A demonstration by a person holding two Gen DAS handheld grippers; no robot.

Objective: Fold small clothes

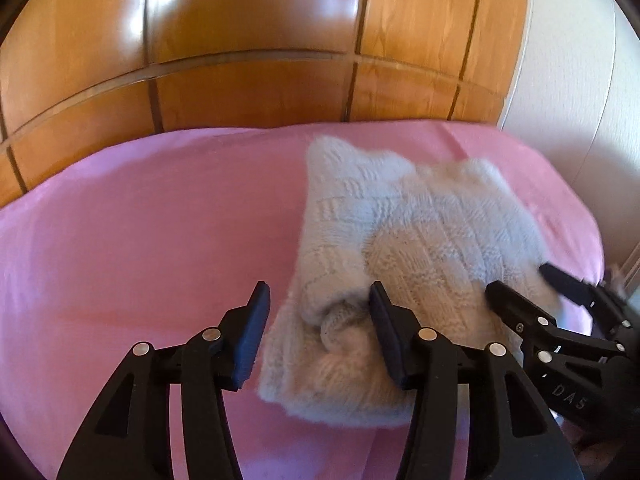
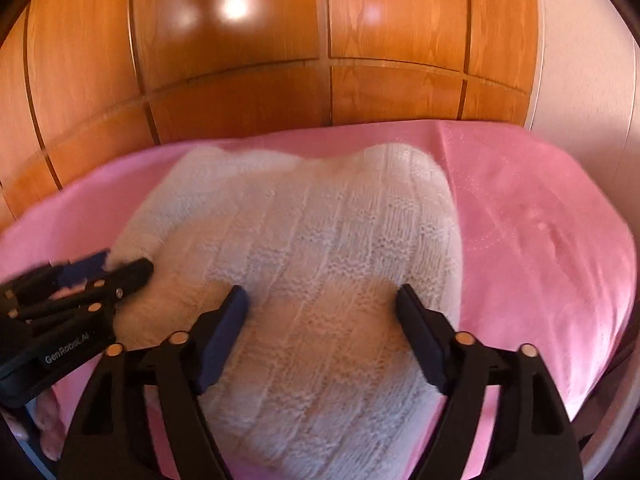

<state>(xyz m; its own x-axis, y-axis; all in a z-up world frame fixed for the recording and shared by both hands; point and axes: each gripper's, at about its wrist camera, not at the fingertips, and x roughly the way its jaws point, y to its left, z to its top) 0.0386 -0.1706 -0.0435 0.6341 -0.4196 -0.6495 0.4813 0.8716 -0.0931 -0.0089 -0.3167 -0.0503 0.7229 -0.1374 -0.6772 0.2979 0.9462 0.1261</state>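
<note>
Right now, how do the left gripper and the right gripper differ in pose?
The left gripper sits at the sweater's bunched left edge, while the right gripper is over its flat ribbed middle. The left has pink sheet beneath one finger; the right has only knit below. Both are open.

Warm, bright light; white glare patches on the glossy wardrobe (image 2: 240, 40). Fisheye bends the edges, dark corners, soft blur on the sweater (image 1: 400, 220).

A small cream-white knitted garment with ribbed and chequered stitch panels (image 1: 404, 240) (image 2: 320, 264) lies folded into a thick bundle on the pink bedsheet (image 1: 140, 232) (image 2: 540, 240) — layers stacked, fuzzy edges uneven. At its near-left corner a rolled cuff bulges out.
</note>
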